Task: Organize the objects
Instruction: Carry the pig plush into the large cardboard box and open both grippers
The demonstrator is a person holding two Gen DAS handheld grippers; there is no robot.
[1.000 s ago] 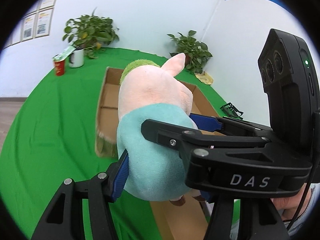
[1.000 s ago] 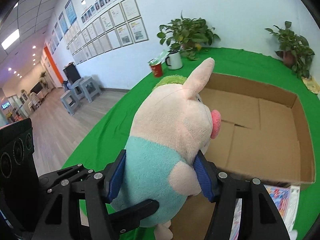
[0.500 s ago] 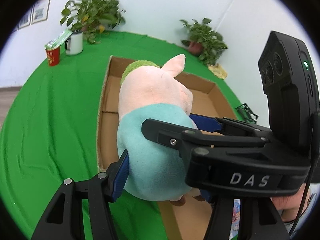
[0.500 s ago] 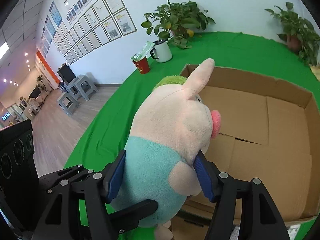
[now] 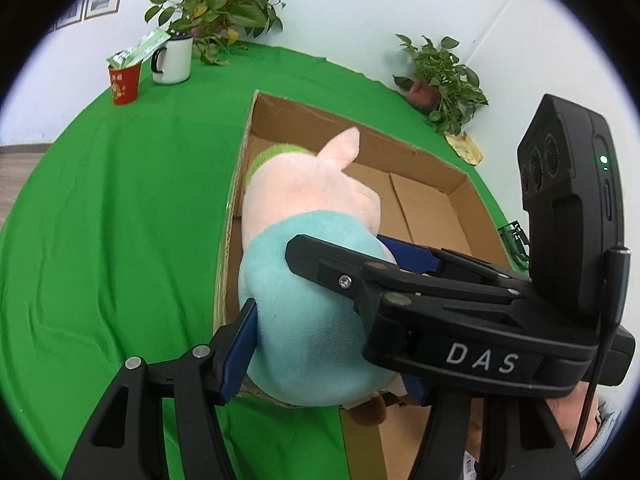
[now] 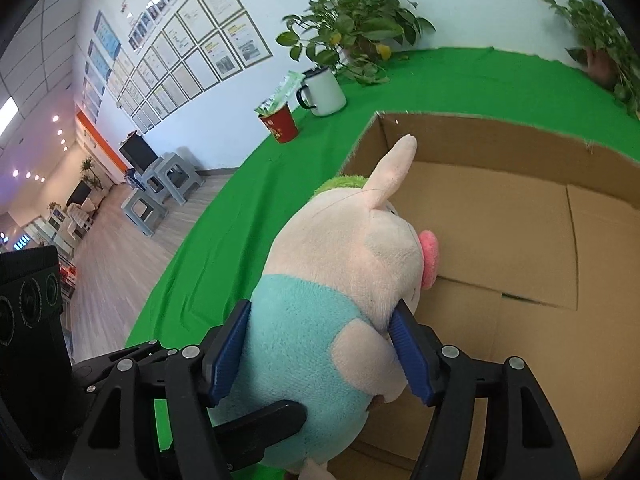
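You have the plush pig [image 5: 308, 248] pinched from both sides at once — your left gripper [image 5: 328, 344] clamps the turquoise belly low down, its blue pads [image 5: 240, 352] pressed into the fabric, and your right gripper [image 6: 316, 352] squeezes the same turquoise body, one blue pad on the toy's back and the other tucked just under its chin. In the left wrist view the black frame of your right gripper crosses in front of the toy, its "DAS" lettering readable. The pig is upright, its pink ear [image 6: 392, 172] pointing up, its green cap toward the far side and its snout [image 6: 428, 256] facing into the cardboard box [image 6: 520, 216]. It hangs right at the box's near left corner: its head is over the open brown floor, while its lower body is over the box's near wall. You cannot tell from either view whether its feet touch the cardboard. The box lies open-topped on the green cloth [image 5: 120, 208], its flaps meeting in a seam along the bottom. Well apart from the box, at the far left of the cloth, a red paper cup [image 5: 124, 82] with a green packet sticking out stands just beside a white enamel mug [image 5: 174, 60], and a leafy potted plant [image 5: 216, 4] sits behind them against the wall — a second potted plant [image 5: 440, 76] fills the far right corner.
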